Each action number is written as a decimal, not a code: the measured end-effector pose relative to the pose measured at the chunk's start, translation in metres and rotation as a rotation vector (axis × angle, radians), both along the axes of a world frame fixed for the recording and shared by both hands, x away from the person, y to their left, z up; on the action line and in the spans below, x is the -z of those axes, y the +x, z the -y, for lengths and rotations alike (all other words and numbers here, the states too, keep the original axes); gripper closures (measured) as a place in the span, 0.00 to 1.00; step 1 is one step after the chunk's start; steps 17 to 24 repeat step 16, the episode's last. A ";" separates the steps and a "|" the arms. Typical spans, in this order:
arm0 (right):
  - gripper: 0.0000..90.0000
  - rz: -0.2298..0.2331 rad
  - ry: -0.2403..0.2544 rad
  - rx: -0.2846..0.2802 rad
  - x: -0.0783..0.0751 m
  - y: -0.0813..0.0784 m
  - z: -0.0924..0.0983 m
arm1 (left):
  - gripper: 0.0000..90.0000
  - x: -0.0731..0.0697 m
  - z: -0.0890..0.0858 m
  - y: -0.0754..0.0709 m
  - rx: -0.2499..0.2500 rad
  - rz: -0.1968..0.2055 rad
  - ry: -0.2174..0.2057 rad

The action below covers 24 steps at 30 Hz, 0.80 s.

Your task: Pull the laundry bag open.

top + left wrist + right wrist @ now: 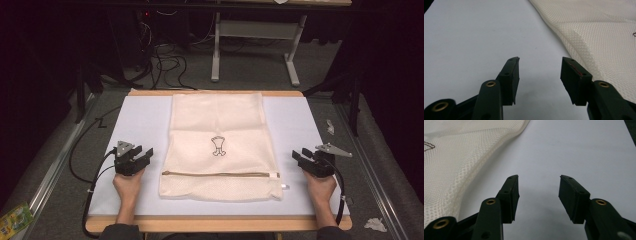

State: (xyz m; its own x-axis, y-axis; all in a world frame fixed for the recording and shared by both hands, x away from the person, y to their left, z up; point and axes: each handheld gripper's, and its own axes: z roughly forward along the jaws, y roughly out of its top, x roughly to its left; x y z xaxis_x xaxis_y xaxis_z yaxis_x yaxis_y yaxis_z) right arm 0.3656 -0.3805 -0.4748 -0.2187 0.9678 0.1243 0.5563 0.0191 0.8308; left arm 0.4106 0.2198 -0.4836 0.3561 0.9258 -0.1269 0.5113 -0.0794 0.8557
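Mesh bag point(220, 145): we see a cream mesh laundry bag lying flat in the middle of the table, its far edge near the table's far edge, its near edge short of the near one.
Table point(145, 115): our work surface is a pale lilac sheet on a wooden board; bare sheet shows on both sides of the bag.
Left gripper point(145, 154): we hold it just left of the bag, level with the zip, pointing toward the bag's left edge; in the left gripper view its jaws stand apart over bare sheet, nothing between them, and the bag's edge point(579, 47) runs just beside the right-hand jaw.
Right gripper point(298, 156): we hold it just right of the bag, mirroring the other; in the right gripper view its jaws stand apart over bare sheet with nothing between them, and the bag's edge point(486, 152) lies off to the left, clear of the jaws.
Zip point(220, 174): a brownish zip runs across the bag near its near end, almost from side to side.
Zip pull point(284, 186): a small pale tab sticks out at the bag's right edge, near the zip's right end.
Printed mark point(218, 146): a small dark outline drawing sits at the middle of the bag, above the zip.
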 end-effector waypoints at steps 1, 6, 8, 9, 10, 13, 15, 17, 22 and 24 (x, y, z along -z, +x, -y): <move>0.55 0.001 -0.002 0.003 0.000 0.000 0.000 | 0.53 0.000 0.001 0.000 -0.001 0.001 0.009; 0.52 0.016 -0.011 0.016 0.001 -0.002 0.000 | 0.50 0.000 0.002 -0.002 0.011 0.016 0.018; 0.50 0.013 -0.006 0.026 0.001 -0.002 0.000 | 0.49 0.001 0.001 -0.001 0.008 0.003 0.014; 0.50 0.011 -0.003 0.028 0.001 -0.002 0.000 | 0.49 0.001 0.001 -0.001 0.009 -0.001 0.013; 0.49 0.010 -0.002 0.027 0.001 -0.002 0.000 | 0.48 0.001 0.001 -0.001 0.009 0.001 0.013; 0.47 0.003 -0.003 0.026 0.001 -0.001 0.000 | 0.48 0.001 0.001 0.000 0.009 -0.004 0.013; 0.45 -0.001 -0.007 0.023 0.002 -0.001 0.000 | 0.46 0.001 0.001 0.000 0.004 -0.011 0.009; 0.44 -0.004 -0.006 0.024 0.002 0.000 0.000 | 0.45 0.001 0.000 0.001 0.004 -0.015 0.007; 0.44 -0.004 -0.006 0.024 0.002 0.000 0.000 | 0.45 0.001 0.000 0.001 0.004 -0.015 0.007; 0.44 -0.004 -0.006 0.024 0.002 0.000 0.000 | 0.45 0.001 0.000 0.001 0.004 -0.015 0.007</move>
